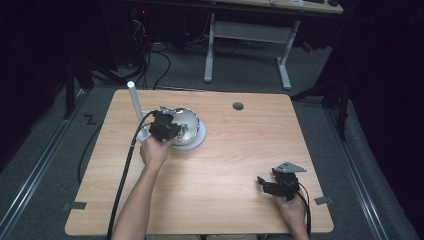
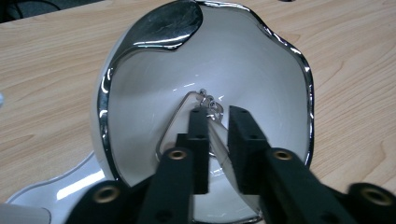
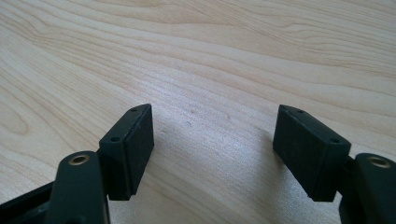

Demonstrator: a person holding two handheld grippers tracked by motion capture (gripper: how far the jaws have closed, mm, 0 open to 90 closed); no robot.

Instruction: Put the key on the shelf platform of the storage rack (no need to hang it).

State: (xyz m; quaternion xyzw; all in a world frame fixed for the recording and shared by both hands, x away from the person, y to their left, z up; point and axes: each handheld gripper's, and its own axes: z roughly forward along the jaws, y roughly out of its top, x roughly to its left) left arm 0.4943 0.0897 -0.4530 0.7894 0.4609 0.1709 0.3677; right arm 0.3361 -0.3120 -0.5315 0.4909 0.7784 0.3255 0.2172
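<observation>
While left gripper [image 2: 212, 126] reached into shiny chrome-rimmed white bowl [image 2: 261, 70], jaws stood narrowly apart around thin wire piece [image 2: 205, 100] lying at bowl's bottom; whether pads pressed it, could not tell. Bowl sat tilted on white round plate [image 1: 200, 141], left-centre of pale wooden table [image 1: 240, 165], beside white upright tube [image 1: 135, 105]. No readable writing anywhere. Right gripper [image 3: 212, 149] rested near table's right front, jaws wide, nothing between.
</observation>
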